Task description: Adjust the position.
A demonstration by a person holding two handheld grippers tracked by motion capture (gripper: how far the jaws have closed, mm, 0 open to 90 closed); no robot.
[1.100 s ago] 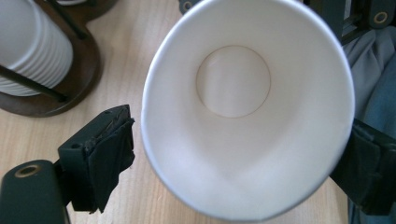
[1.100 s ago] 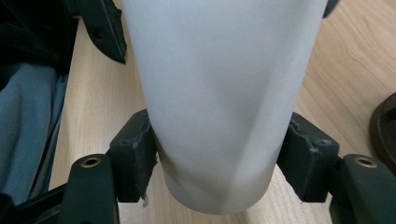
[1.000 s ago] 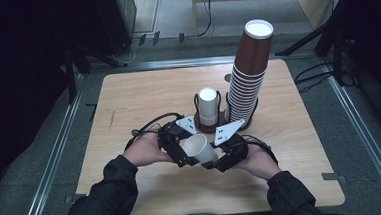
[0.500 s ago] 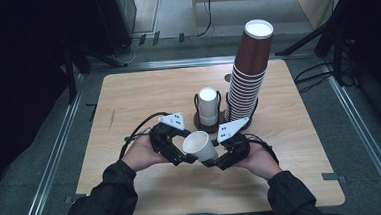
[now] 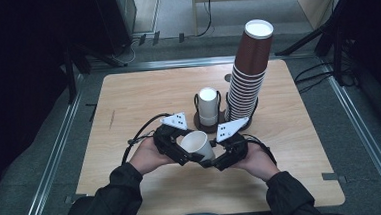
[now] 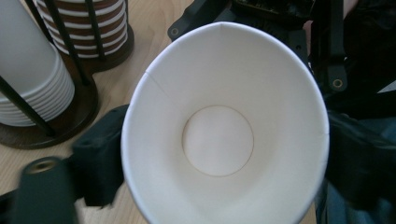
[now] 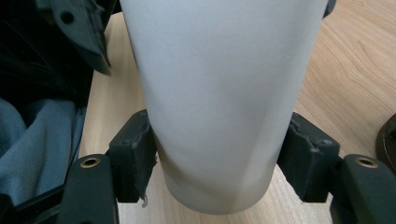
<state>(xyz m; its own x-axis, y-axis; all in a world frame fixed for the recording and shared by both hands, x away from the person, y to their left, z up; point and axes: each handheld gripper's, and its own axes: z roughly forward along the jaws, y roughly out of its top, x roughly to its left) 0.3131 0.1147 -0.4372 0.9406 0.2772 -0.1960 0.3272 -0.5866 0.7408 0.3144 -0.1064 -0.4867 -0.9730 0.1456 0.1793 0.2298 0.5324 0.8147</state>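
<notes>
Right gripper [image 5: 220,155] jaws pinched white cup [image 5: 197,144] near its base, left gripper [image 5: 177,147] jaws pinched its rim, steadying it at 6 o'clock of cup rack [image 5: 208,121].

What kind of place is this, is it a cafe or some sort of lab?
Probably a lab or recording workspace, not a cafe. A bare light wooden table sits inside a metal rail frame, black cables trail across the grey floor, and the white paper cup is held between hand-held grippers.

cup [image 5: 197,144] between tools, stacks [image 5: 249,74] behind
</notes>
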